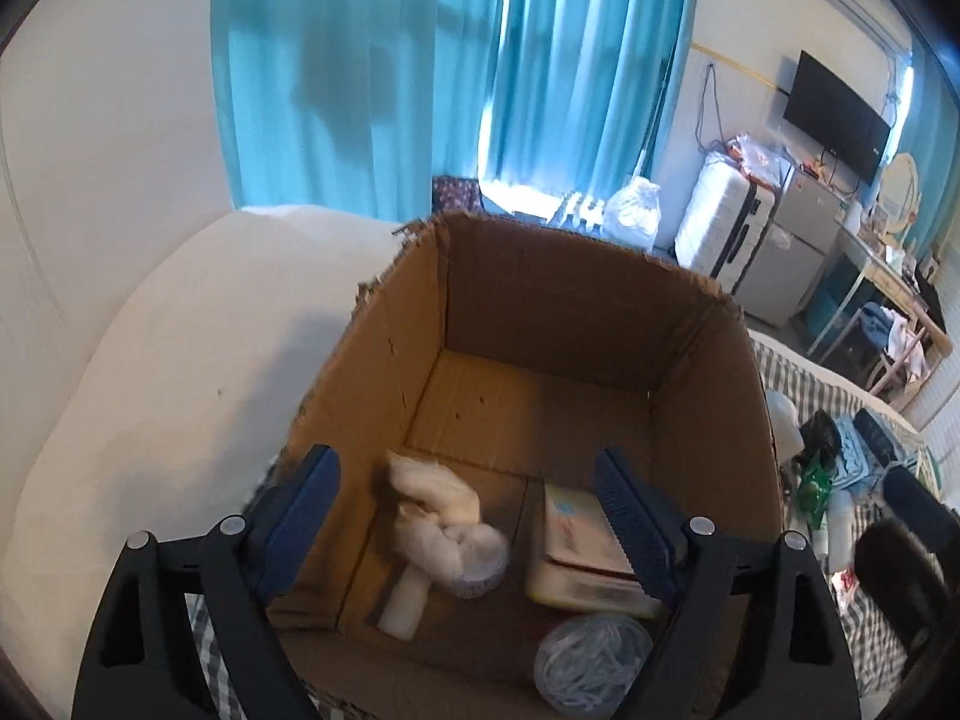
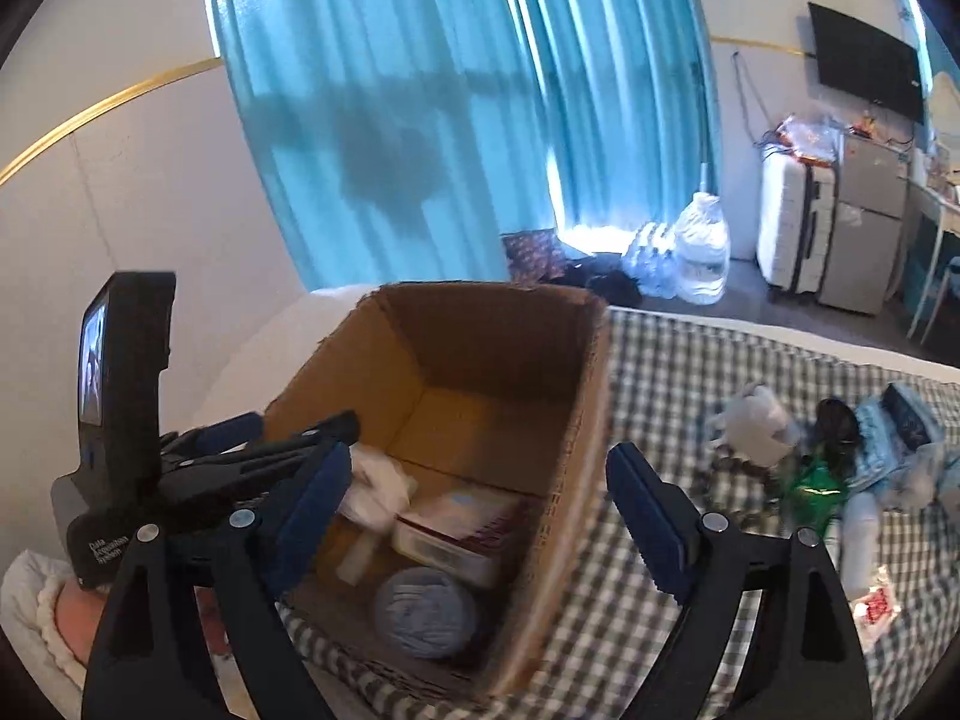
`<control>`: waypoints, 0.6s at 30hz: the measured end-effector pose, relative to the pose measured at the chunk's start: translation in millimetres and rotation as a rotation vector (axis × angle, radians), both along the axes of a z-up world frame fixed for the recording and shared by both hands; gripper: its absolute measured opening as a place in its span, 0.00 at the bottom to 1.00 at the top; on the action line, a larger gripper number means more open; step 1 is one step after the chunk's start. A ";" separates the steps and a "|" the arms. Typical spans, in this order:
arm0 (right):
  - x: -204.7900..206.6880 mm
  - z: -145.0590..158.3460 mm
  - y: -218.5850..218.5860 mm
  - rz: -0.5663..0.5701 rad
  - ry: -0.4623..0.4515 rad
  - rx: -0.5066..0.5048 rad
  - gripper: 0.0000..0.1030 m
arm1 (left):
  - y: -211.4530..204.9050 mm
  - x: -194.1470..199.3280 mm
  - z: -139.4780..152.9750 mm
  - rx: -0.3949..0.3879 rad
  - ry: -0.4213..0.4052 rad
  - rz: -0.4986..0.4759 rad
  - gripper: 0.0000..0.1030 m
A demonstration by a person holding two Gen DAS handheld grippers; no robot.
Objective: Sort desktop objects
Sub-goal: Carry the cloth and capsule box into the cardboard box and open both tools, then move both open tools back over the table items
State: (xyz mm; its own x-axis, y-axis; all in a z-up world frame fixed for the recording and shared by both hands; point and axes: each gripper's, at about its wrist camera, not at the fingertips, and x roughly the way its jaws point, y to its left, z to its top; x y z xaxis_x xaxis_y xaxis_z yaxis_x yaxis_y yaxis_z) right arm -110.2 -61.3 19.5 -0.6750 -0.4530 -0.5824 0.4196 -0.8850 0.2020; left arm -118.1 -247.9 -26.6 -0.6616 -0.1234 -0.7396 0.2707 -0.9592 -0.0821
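An open cardboard box stands on a checked cloth. Inside lie a crumpled white bag over a small white bottle, a tissue pack and a clear round tub of white cord. My left gripper is open and empty above the box's near side. My right gripper is open and empty, straddling the box's right wall. The left gripper also shows in the right wrist view, at the box's left edge. Loose items lie on the cloth to the right.
A white cushion or pillow lies left of the box. Blue curtains hang behind. A suitcase, small fridge, water bottles and a wall TV stand across the room.
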 end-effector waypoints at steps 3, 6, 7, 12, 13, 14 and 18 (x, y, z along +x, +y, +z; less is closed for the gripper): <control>5.0 5.1 16.6 -0.035 0.002 -0.017 0.85 | 5.2 4.5 3.0 -0.008 -0.006 -0.001 0.86; 11.0 16.9 36.6 -0.083 0.024 -0.015 0.85 | 16.7 15.3 14.8 -0.002 0.015 -0.004 0.89; 14.8 22.2 44.6 -0.097 0.035 -0.013 0.85 | 19.3 16.0 19.6 0.000 0.021 -0.008 0.89; 38.3 48.6 89.0 -0.176 0.099 -0.022 0.85 | 56.4 25.8 47.9 -0.001 0.063 -0.054 0.91; 42.6 52.4 98.4 -0.193 0.110 -0.021 0.86 | 66.1 29.5 52.9 0.003 0.073 -0.063 0.95; 48.1 55.9 109.1 -0.213 0.119 -0.017 0.87 | 73.1 31.9 56.4 0.006 0.081 -0.069 0.97; 67.9 64.2 156.5 -0.305 0.140 0.004 0.89 | 118.9 43.2 68.4 0.023 0.111 -0.124 0.98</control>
